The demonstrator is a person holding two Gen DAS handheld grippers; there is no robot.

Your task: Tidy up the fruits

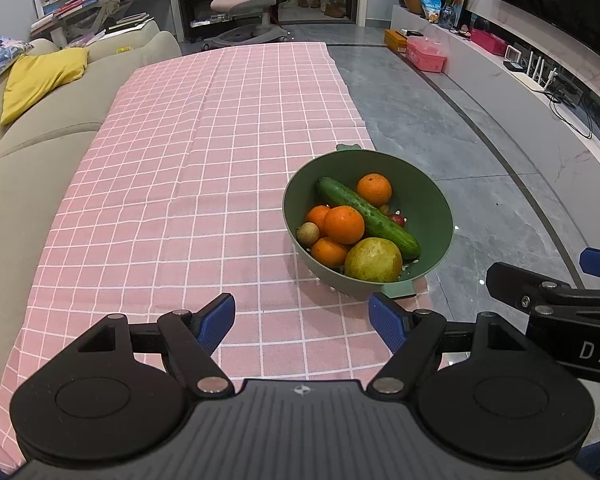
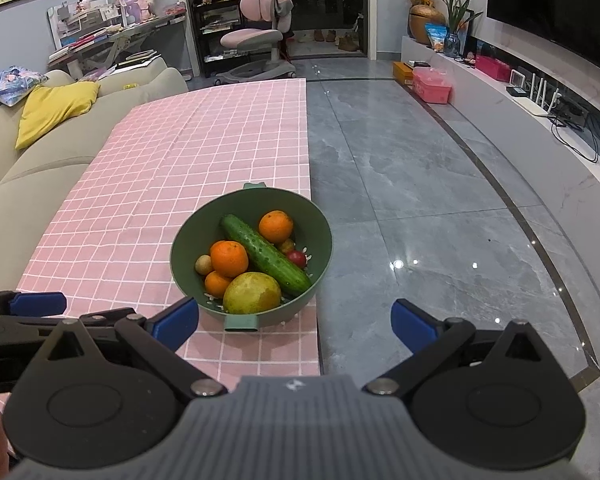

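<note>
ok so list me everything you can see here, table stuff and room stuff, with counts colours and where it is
bowl: 1, green, near right edge of the table
oranges: 4, orange, in the bowl
cucumber: 1, green, lying diagonally across the fruit
pear-like fruit: 1, yellow-green, front of the bowl
small round fruit: 1, tan, left side of the bowl
small red fruit: 1, red, beside the cucumber
tablecloth: 1, pink checked, covering the table
sofa: 1, beige, left of the table
cushion: 1, yellow, on the sofa
chair: 1, pink, far end of the room
left gripper: 1, black with blue pads, open, above the table
right gripper: 1, same, open, before the bowl
</note>
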